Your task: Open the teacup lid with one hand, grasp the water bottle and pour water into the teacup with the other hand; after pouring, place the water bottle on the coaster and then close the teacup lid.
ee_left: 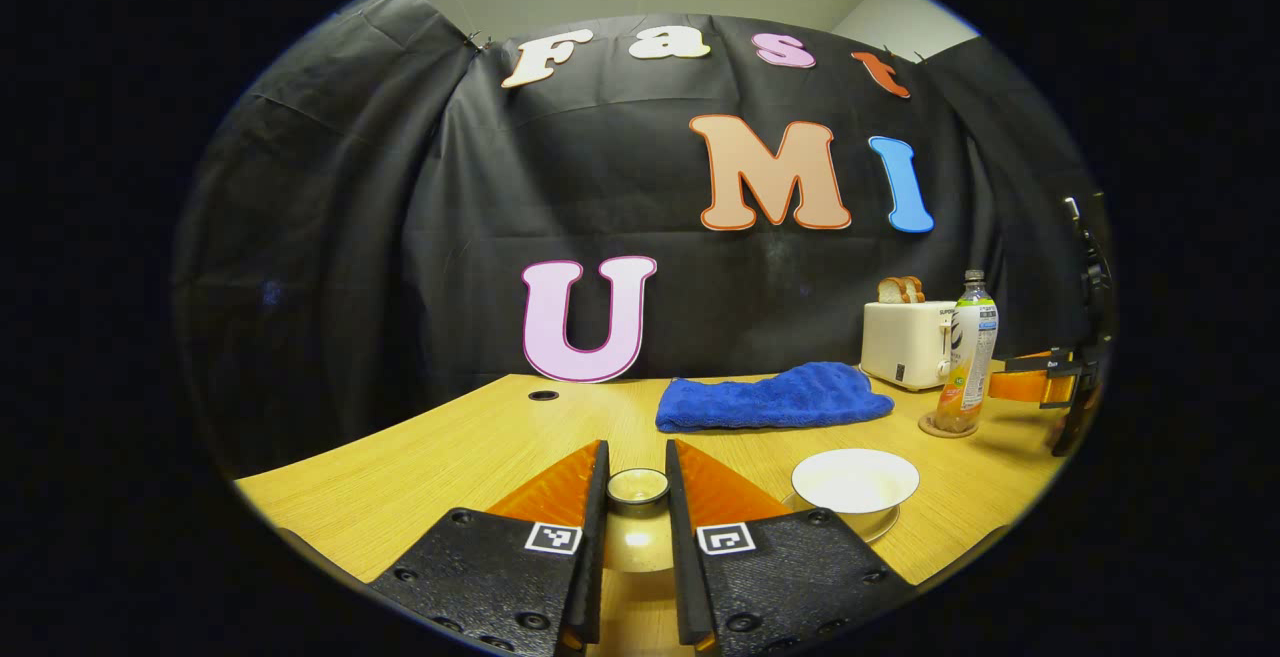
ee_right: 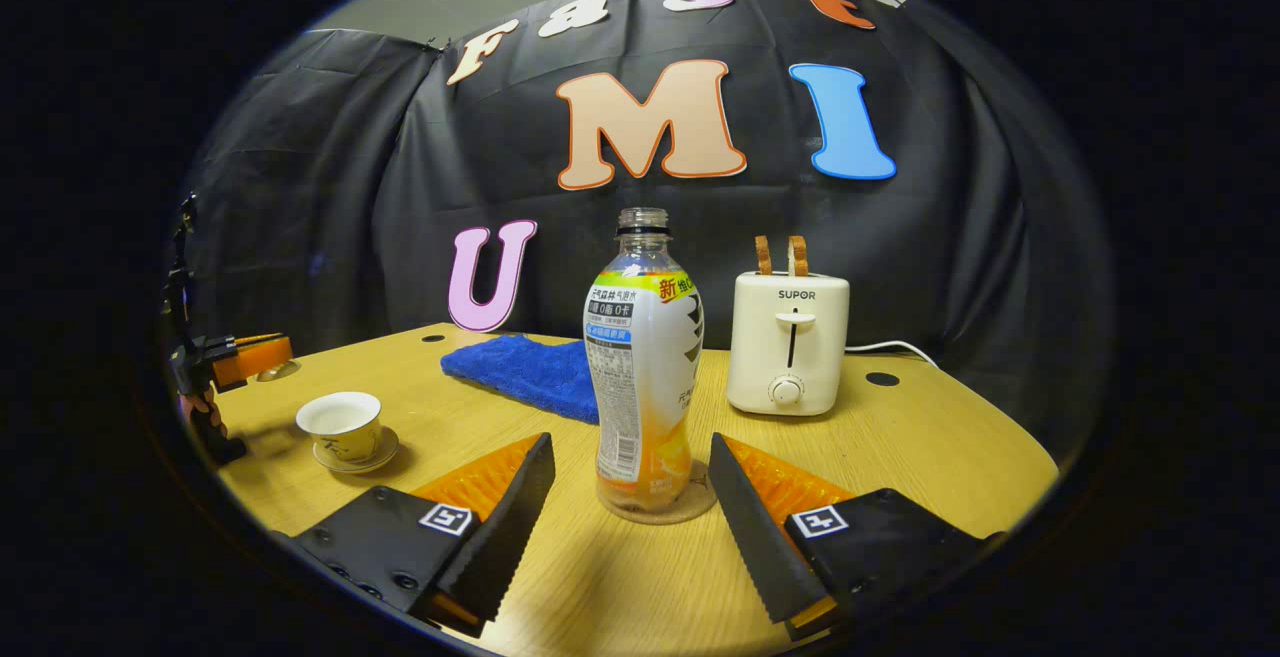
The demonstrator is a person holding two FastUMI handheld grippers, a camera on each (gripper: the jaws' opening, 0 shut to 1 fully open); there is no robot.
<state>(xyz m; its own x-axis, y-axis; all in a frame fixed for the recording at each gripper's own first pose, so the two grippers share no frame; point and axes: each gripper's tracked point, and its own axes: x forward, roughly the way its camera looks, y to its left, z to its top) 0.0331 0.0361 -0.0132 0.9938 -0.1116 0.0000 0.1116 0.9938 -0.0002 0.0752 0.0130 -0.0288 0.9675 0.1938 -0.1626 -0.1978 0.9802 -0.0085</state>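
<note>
In the left gripper view my left gripper [ee_left: 637, 465] is shut on the knob of the teacup lid [ee_left: 638, 487], held above the table. The white teacup [ee_left: 855, 480] stands uncovered on its saucer just to the right. In the right gripper view the uncapped water bottle [ee_right: 644, 357] stands upright on a round coaster [ee_right: 690, 509]. My right gripper [ee_right: 630, 445] is open, one finger on each side of the bottle's base with a gap to it. That view also has the teacup [ee_right: 342, 415] at left, and beyond it the left gripper [ee_right: 245, 355] with the lid [ee_right: 274, 372].
A blue cloth [ee_right: 530, 372] lies behind the bottle near the wall. A cream toaster [ee_right: 789, 342] with bread slices stands at the back right, its cord trailing right. The left gripper view has the bottle [ee_left: 970, 352], the toaster [ee_left: 905, 342] and the right gripper [ee_left: 1010, 377] at far right.
</note>
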